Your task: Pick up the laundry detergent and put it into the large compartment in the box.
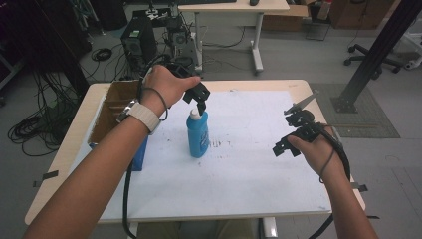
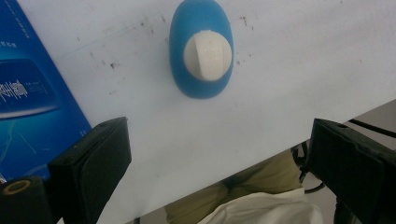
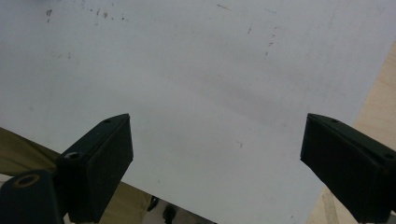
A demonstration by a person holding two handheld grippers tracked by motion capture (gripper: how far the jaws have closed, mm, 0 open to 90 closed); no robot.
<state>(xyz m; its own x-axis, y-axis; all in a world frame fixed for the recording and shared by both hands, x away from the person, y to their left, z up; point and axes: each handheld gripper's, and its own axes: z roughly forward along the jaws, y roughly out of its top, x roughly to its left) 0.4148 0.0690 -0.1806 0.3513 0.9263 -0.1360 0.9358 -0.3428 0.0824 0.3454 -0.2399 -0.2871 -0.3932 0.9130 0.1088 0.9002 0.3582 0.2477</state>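
Note:
A blue bottle (image 1: 197, 135) with a white cap stands upright on the white board (image 1: 239, 169) near its middle. My left gripper (image 1: 200, 101) hangs just above the cap, pointing down. In the left gripper view the bottle (image 2: 201, 49) is seen from above, ahead of the wide-apart jaws, with nothing between them; that gripper (image 2: 219, 163) is open. My right gripper (image 1: 291, 133) hovers over the board's right part. Its jaws stand wide apart over bare white board (image 3: 210, 84) in the right gripper view, so the gripper (image 3: 217, 158) is open.
A cardboard box (image 1: 110, 112) with a blue side sits at the table's left edge; its blue face (image 2: 28, 98) lies close to the bottle. Behind the table are a computer tower (image 1: 139, 42), cables, a desk and a black post (image 1: 378, 50).

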